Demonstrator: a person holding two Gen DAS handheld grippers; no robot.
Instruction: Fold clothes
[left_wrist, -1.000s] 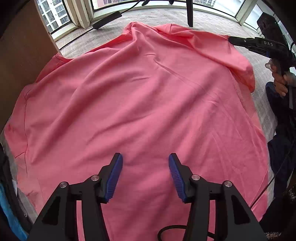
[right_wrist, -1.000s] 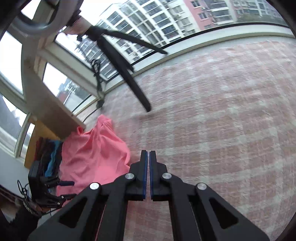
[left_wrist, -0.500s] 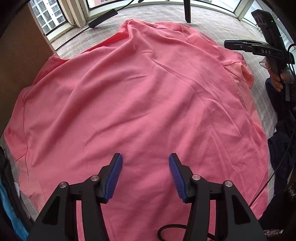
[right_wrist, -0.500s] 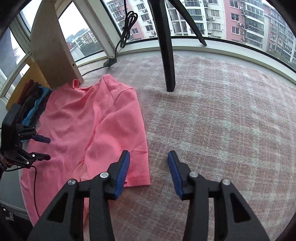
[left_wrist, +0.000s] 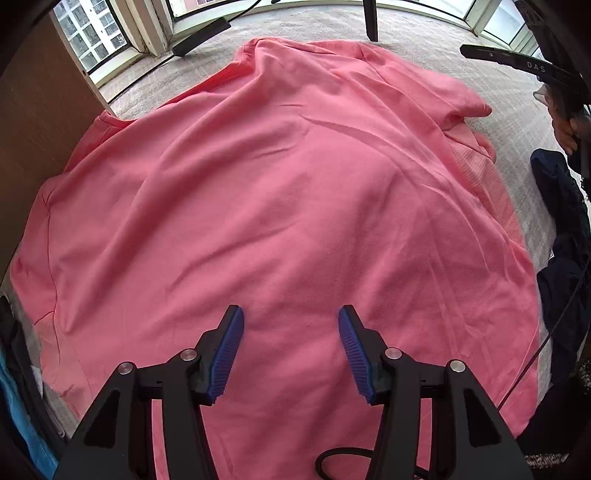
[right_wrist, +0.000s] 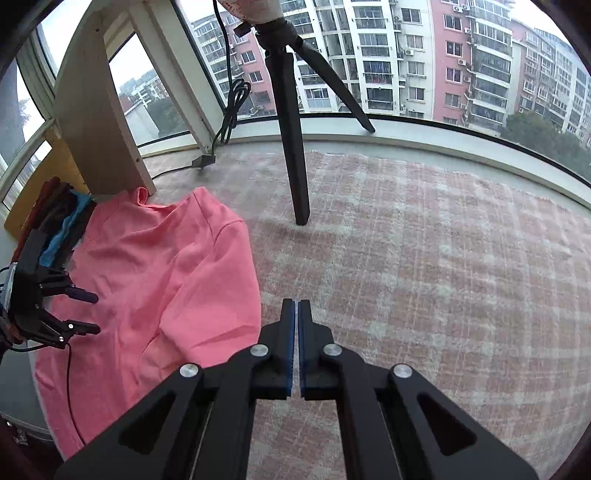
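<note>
**Right fingers just snapped shut on nothing, shirt still flat**

Starting on the left: my left gripper (left_wrist: 291, 350) hasn't budged, it's still hovering over the lower middle of the pink shirt (left_wrist: 280, 206) with its fingers (left_wrist: 229, 349) spread wide and nothing in them. The shirt lies spread on the checked rug (right_wrist: 424, 258), a bit rumpled, its right sleeve (left_wrist: 458, 99) bunched up. A pile of other clothes (right_wrist: 61, 218) sits off its far left edge.

Over on the right, that's where the change is. Half a second ago my right gripper (right_wrist: 296, 343) was wide open by the shirt's edge; now its fingers are pressed together, and I can't see any cloth between them. It's over bare rug just beside the shirt, tripod (right_wrist: 291, 122) straight ahead.

So I reckon no fold has started yet. Probably I need to reopen and go for that sleeve.
</note>
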